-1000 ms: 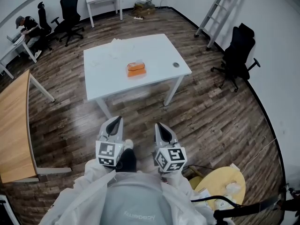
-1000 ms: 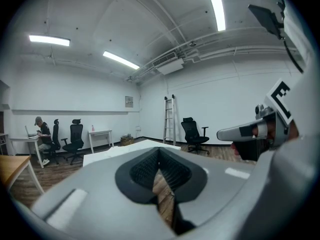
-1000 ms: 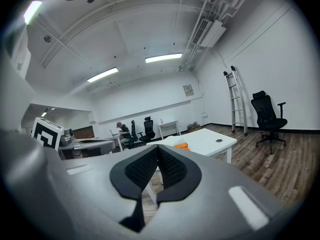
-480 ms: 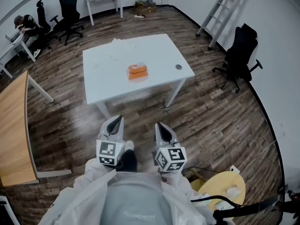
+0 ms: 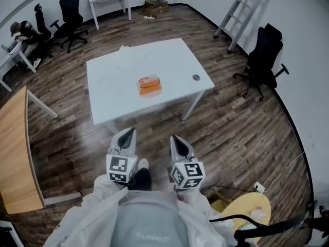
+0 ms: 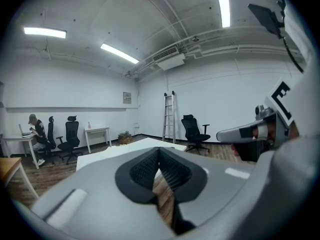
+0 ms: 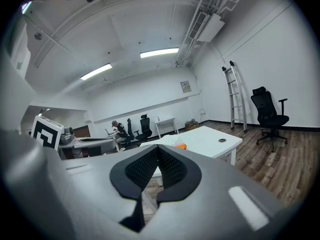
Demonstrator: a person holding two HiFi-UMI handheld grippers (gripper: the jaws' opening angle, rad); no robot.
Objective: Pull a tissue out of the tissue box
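Note:
An orange tissue box (image 5: 149, 85) with a white tissue at its top sits near the middle of the white table (image 5: 180, 55). In the right gripper view the tissue box (image 7: 181, 146) shows as a small orange spot on the table (image 7: 210, 136), far ahead. My left gripper (image 5: 129, 132) and right gripper (image 5: 175, 139) are held side by side over the wooden floor, well short of the table's near edge. Both point toward the table. Each one's jaws are shut with nothing between them. In the left gripper view the right gripper's body (image 6: 250, 132) shows at the right.
White crumpled tissues (image 5: 126, 53) and a small round object (image 5: 196, 77) lie on the table. A black chair (image 5: 262, 60) and a ladder (image 5: 239, 9) stand at the right. A wooden table (image 5: 13, 148) is at the left, a yellow round table (image 5: 247, 205) at the lower right. A person (image 5: 23, 30) sits far left.
The table and tissue box have drawn a little nearer and lower in the head view. Both grippers keep their spots in the picture and stay shut.

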